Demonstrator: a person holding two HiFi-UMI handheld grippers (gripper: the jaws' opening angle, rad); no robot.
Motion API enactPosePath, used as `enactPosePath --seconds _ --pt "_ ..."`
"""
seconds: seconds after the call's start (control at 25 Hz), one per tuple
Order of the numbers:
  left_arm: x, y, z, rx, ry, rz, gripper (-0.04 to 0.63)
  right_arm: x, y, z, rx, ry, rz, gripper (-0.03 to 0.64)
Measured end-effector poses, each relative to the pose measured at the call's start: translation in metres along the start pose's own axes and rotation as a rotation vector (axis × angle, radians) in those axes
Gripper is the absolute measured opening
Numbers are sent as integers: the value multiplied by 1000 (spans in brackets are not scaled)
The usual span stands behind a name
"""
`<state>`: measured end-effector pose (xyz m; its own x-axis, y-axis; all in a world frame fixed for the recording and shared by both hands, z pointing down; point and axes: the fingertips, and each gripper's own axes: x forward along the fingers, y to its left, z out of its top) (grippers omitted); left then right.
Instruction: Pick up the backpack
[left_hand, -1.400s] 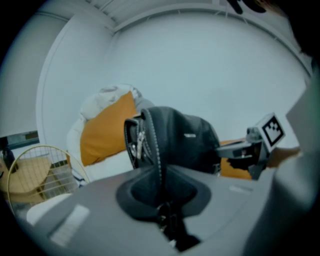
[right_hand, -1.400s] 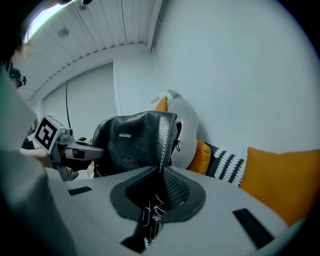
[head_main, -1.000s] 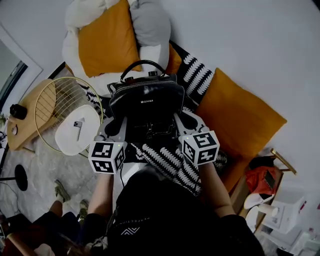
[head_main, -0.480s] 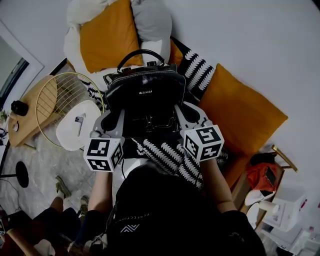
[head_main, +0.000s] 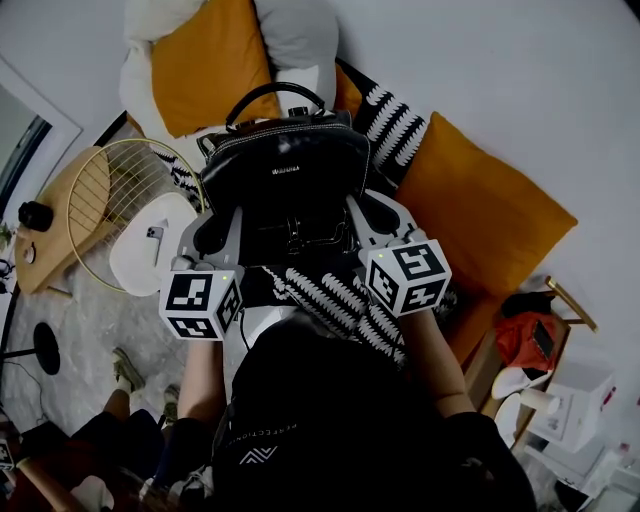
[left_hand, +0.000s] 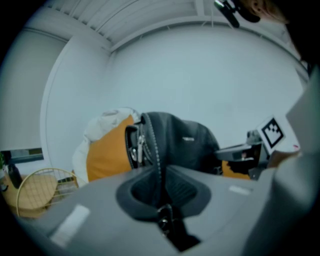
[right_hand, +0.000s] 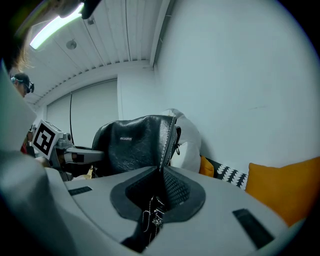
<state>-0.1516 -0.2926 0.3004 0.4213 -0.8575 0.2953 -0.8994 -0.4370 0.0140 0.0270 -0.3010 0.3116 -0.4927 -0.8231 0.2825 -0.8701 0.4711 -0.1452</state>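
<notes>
The black leather backpack (head_main: 285, 180) is sitting between the tools. The left gripper (head_main: 213, 232) and right gripper (head_main: 368, 215) are each clamping one side seam, reaching forward and tilting slightly down.

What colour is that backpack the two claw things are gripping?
Black, with pale stitching along its edges. The backpack shows best in the head view.

Black backpack (head_main: 290, 175): grained leather look with a soft sheen, pale stitching, bright metal zip pulls. Cushions (head_main: 480, 225): matt orange cloth. Basket (head_main: 128, 146): thin gold-coloured metal wire. Table (head_main: 45, 250): smooth pale wood. Left gripper (left_hand: 160, 172) and right gripper (right_hand: 161, 172): matt grey plastic shells, dark ribbed pads.
</notes>
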Motion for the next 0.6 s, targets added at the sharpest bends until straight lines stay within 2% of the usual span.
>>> enactPosePath --seconds 0.6 --pt "1 9 -12 -14 24 20 37 13 3 -12 24 20 13 23"
